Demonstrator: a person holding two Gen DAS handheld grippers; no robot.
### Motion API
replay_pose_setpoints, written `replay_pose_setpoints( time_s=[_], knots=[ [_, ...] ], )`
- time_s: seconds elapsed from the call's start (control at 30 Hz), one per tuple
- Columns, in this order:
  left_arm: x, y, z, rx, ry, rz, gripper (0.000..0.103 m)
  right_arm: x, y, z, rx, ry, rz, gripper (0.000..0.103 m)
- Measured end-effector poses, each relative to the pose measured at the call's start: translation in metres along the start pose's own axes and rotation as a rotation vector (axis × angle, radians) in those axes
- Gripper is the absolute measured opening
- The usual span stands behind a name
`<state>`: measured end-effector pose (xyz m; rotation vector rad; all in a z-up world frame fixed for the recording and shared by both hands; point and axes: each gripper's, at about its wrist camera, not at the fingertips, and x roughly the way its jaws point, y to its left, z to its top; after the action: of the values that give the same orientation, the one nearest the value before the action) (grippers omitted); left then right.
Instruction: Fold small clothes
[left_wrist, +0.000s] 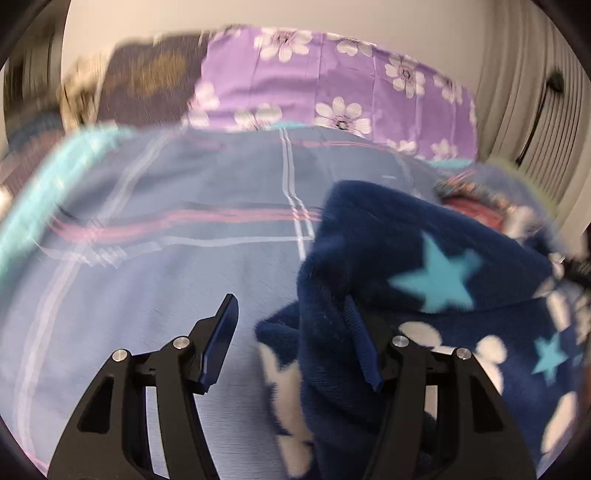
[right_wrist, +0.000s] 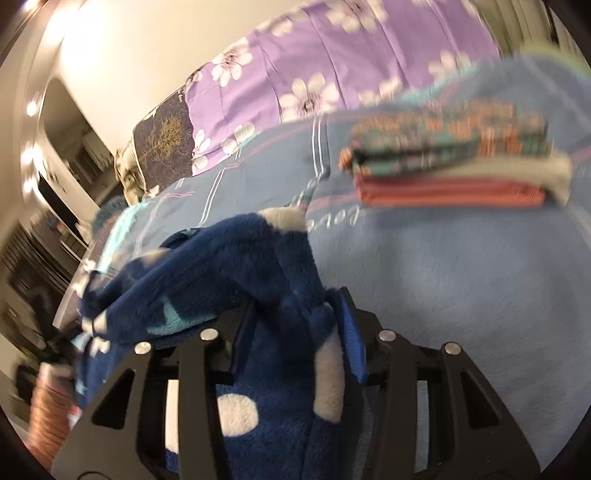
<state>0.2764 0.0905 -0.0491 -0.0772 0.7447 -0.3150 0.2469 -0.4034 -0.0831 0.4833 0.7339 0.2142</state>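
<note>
Bunching across the blue striped bedsheet (left_wrist: 155, 273), the navy star-print fleece garment (left_wrist: 424, 266) awaits spreading. Right gripper (right_wrist: 295, 314) clamps a fold; left gripper (left_wrist: 295, 332) stands half-open (fleece against one finger only). Folded stack (right_wrist: 450, 162) lies beyond.

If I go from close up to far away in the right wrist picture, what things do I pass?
Hand-held gripper → blue star fleece → blue bedsheet → folded clothes stack → purple flower pillow
</note>
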Motion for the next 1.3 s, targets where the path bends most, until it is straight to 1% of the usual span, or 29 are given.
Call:
replay_pose_setpoints(
  time_s=[0.07,0.13,0.23,0.27,0.3,0.33,0.37,0.4,0.47,0.5,0.53,0.57,0.6,0.63,0.67,0.7,0.73,0.77,0.8,0.83,0.87,0.9,0.97,1.07,1.1,1.17,1.23,1.27,1.3],
  knots=[
    [0.006,0.009,-0.001,-0.062,0.025,-0.101,0.060,0.000,-0.009,-0.001,0.043,0.013,0.052,0.045],
    [0.013,0.013,0.000,-0.099,0.048,-0.157,0.061,0.003,-0.016,0.000,0.076,0.037,0.107,0.052],
    [0.029,0.019,0.011,-0.170,0.081,-0.217,0.060,0.013,-0.012,0.008,0.064,0.087,0.145,0.056],
    [0.031,0.017,0.013,-0.175,0.079,-0.228,0.036,0.016,-0.009,0.010,0.053,0.104,0.142,0.054],
    [0.030,0.014,0.015,-0.171,0.069,-0.243,0.008,0.017,-0.007,0.011,0.044,0.106,0.130,0.031],
    [0.027,0.012,0.017,-0.163,0.056,-0.241,0.008,0.014,-0.002,0.012,0.032,0.099,0.118,0.019],
    [0.016,0.006,0.019,-0.138,0.012,-0.223,0.008,0.010,0.002,0.014,0.019,0.078,0.104,0.017],
    [0.005,0.001,0.020,-0.110,-0.030,-0.203,0.008,0.000,0.009,0.016,-0.003,0.032,0.103,0.016],
    [-0.020,-0.009,0.022,-0.065,-0.107,-0.179,0.008,-0.022,0.023,0.020,-0.054,-0.058,0.137,0.016],
    [-0.027,-0.011,0.022,-0.052,-0.121,-0.169,0.008,-0.032,0.029,0.021,-0.075,-0.092,0.154,0.016],
    [-0.029,-0.011,0.023,-0.039,-0.122,-0.148,0.008,-0.040,0.034,0.024,-0.093,-0.118,0.168,0.017],
    [-0.027,-0.013,0.024,-0.011,-0.112,-0.090,0.009,-0.042,0.037,0.027,-0.104,-0.126,0.171,0.018],
    [-0.021,-0.011,0.024,0.002,-0.097,-0.056,0.009,-0.034,0.038,0.029,-0.109,-0.108,0.139,0.020],
    [-0.009,-0.011,0.022,0.017,-0.059,-0.024,0.010,-0.023,0.037,0.030,-0.113,-0.080,0.100,0.025],
    [0.007,-0.009,0.017,0.025,-0.001,0.002,0.013,-0.008,0.035,0.029,-0.131,-0.037,0.032,0.028],
    [0.016,-0.007,0.012,0.020,0.034,0.016,0.017,0.008,0.032,0.026,-0.155,0.004,-0.050,0.032],
    [0.022,-0.004,0.007,0.005,0.056,0.022,0.018,0.026,0.028,0.017,-0.166,0.058,-0.145,0.034],
    [0.021,-0.001,0.002,-0.019,0.050,0.014,0.020,0.030,0.021,0.010,-0.145,0.084,-0.153,0.034],
    [0.014,0.003,0.000,-0.034,0.032,0.007,0.025,0.026,0.017,0.006,-0.123,0.070,-0.135,0.034],
    [0.003,0.004,-0.001,-0.049,0.015,0.004,0.028,0.014,0.013,0.003,-0.099,0.036,-0.116,0.034],
    [-0.008,0.005,-0.002,-0.061,0.003,0.007,0.035,0.003,0.011,-0.001,-0.085,0.016,-0.107,0.035],
    [-0.025,0.005,-0.005,-0.073,-0.017,0.001,0.039,-0.012,0.009,-0.005,-0.071,-0.007,-0.098,0.038],
    [-0.055,0.000,-0.015,-0.073,-0.052,-0.033,0.041,-0.038,0.007,-0.016,-0.071,-0.024,-0.093,0.039],
    [-0.094,-0.014,-0.044,-0.052,-0.054,-0.082,0.051,-0.078,0.010,-0.045,-0.105,-0.025,-0.086,0.041],
    [-0.101,-0.017,-0.056,-0.053,-0.042,-0.096,0.053,-0.087,0.009,-0.056,-0.106,-0.025,-0.081,0.044],
    [-0.112,-0.021,-0.086,-0.078,0.004,-0.126,0.054,-0.103,0.004,-0.080,-0.100,-0.018,-0.060,0.047],
    [-0.113,-0.023,-0.112,-0.110,0.057,-0.154,0.054,-0.117,0.000,-0.103,-0.086,-0.011,-0.045,0.048],
    [-0.109,-0.025,-0.127,-0.115,0.106,-0.151,0.045,-0.122,-0.002,-0.114,-0.074,-0.007,-0.034,0.048],
    [-0.105,-0.027,-0.135,-0.104,0.133,-0.128,0.023,-0.124,-0.002,-0.120,-0.067,-0.006,-0.026,0.050]
  ],
)
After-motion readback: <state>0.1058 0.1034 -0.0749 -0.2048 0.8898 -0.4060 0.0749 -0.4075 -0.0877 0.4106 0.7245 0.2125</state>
